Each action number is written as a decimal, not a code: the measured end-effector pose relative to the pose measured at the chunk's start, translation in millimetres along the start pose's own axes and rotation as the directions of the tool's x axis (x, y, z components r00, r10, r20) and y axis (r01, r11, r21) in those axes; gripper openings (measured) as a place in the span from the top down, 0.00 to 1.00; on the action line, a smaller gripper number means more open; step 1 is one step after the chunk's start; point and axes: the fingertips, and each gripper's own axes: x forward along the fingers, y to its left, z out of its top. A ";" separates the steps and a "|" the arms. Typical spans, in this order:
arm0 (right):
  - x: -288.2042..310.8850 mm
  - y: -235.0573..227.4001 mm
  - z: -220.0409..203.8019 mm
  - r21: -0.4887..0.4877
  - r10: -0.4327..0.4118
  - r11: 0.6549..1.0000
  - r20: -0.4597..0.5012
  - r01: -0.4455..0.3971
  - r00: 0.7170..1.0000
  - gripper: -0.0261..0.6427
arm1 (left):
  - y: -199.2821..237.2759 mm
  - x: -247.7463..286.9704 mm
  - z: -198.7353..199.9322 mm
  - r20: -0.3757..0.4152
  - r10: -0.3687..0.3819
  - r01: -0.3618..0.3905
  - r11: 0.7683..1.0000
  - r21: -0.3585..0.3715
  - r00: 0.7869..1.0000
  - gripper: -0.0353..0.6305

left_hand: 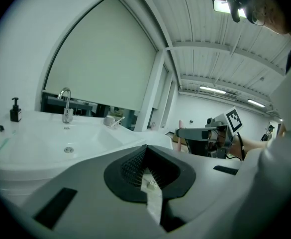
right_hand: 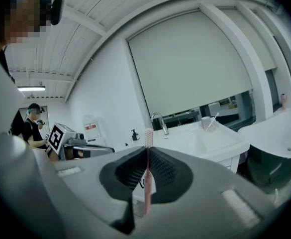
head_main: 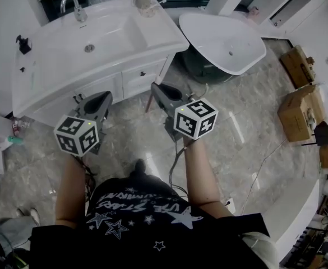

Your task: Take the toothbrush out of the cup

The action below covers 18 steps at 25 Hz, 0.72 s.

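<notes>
A pink toothbrush (right_hand: 147, 176) stands upright between the jaws of my right gripper (right_hand: 147, 151), which is shut on its handle, the bristle head poking up above the pads. The cup (head_main: 146, 3) sits on the far right corner of the white sink counter (head_main: 51, 77), with another white toothbrush leaning out of it; the cup (right_hand: 205, 122) is well away from both grippers. The right gripper (head_main: 155, 88) and left gripper (head_main: 105, 97) are held side by side in front of the vanity. The left gripper (left_hand: 145, 151) is shut with nothing held.
A tap (head_main: 74, 5) and a black soap pump (head_main: 23, 43) stand on the counter. A white bathtub-like basin (head_main: 225, 41) lies to the right. Cardboard boxes (head_main: 298, 114) sit on the tiled floor at the far right. Another person (right_hand: 33, 128) stands in the background.
</notes>
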 end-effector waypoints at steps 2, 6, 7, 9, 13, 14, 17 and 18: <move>1.9 17.1 -3.0 -0.002 -0.004 1.000 -0.003 0.004 1.000 0.94 | -0.1 -15.4 -3.6 -0.003 -0.012 0.012 1.000 0.002 1.000 0.94; 4.8 55.3 -9.4 -0.019 -0.004 1.000 -0.009 0.004 1.000 0.94 | 1.5 -48.2 -12.0 -0.011 -0.033 0.033 0.999 0.010 0.999 0.94; 4.3 64.2 -12.2 -0.022 -0.006 1.000 -0.012 0.006 1.000 0.94 | 2.3 -55.8 -14.8 -0.012 -0.037 0.037 0.999 0.006 0.999 0.94; 1.3 80.4 -18.5 -0.025 -0.015 1.000 -0.019 0.014 1.000 0.94 | 1.8 -70.0 -20.3 -0.015 -0.049 0.049 0.999 0.002 0.999 0.94; -9.9 107.8 -29.8 -0.022 -0.045 0.999 -0.024 0.044 0.999 0.94 | -4.1 -94.8 -29.3 -0.021 -0.081 0.081 0.997 0.009 0.996 0.94; -13.1 114.0 -32.1 -0.020 -0.054 0.998 -0.023 0.053 0.998 0.94 | -5.9 -100.5 -31.3 -0.022 -0.089 0.089 0.996 0.010 0.996 0.94; -20.1 133.0 -39.0 -0.021 -0.074 0.997 -0.023 0.073 0.997 0.94 | -9.7 -117.8 -36.7 -0.024 -0.108 0.108 0.994 0.015 0.994 0.94; -21.7 139.6 -41.6 -0.021 -0.077 0.997 -0.024 0.077 0.997 0.94 | -10.2 -123.8 -38.7 -0.025 -0.111 0.112 0.994 0.016 0.993 0.94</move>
